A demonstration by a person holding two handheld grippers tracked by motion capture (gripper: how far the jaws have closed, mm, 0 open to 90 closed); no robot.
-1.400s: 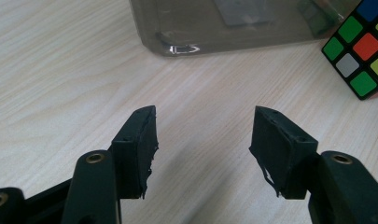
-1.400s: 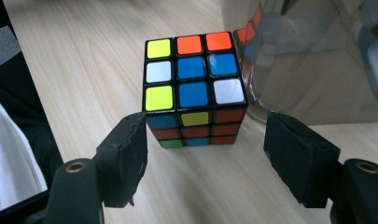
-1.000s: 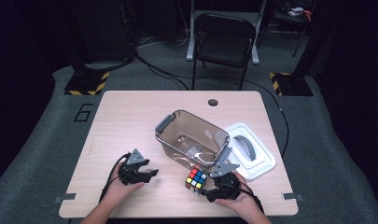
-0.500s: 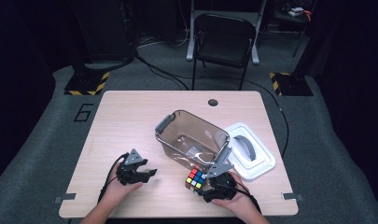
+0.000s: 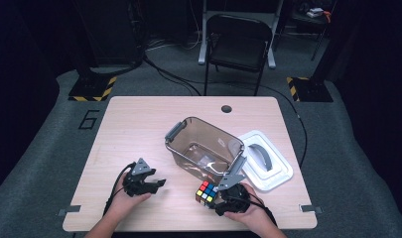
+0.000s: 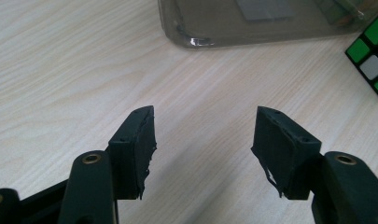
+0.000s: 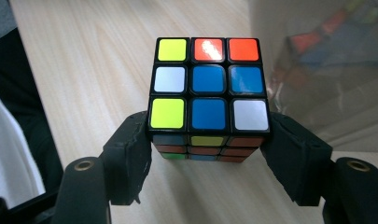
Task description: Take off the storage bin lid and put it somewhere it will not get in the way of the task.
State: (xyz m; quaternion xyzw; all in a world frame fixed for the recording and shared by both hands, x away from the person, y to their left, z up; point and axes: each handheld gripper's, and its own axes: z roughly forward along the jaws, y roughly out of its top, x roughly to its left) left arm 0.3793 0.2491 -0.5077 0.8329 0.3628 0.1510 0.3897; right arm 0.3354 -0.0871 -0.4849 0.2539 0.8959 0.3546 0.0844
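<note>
A scrambled Rubik's cube [image 5: 205, 192] sits on the wooden table [image 5: 139, 129] near its front edge, just in front of the clear bin. My right gripper [image 5: 212, 197] has just been closing its jaws, and both pads now touch opposite sides of the cube [image 7: 207, 79]. The cube's top face shows blue, yellow, white and orange stickers. My left gripper [image 5: 158, 184] rests at the front left, open, with bare wood between its fingers [image 6: 135, 144]. A corner of the cube [image 6: 371, 56] shows at the right edge of the left gripper view.
A clear brownish bin [image 5: 181, 148] with grey handles stands mid-table, close behind the cube, and appears in both gripper views [image 6: 252, 28] [image 7: 326, 70]. Its white lid [image 5: 265, 161] with a grey handle lies to its right. A black chair [image 5: 238, 39] stands beyond the table.
My right gripper has narrowed onto the cube and shifted slightly. The left gripper and the bin have not moved.
</note>
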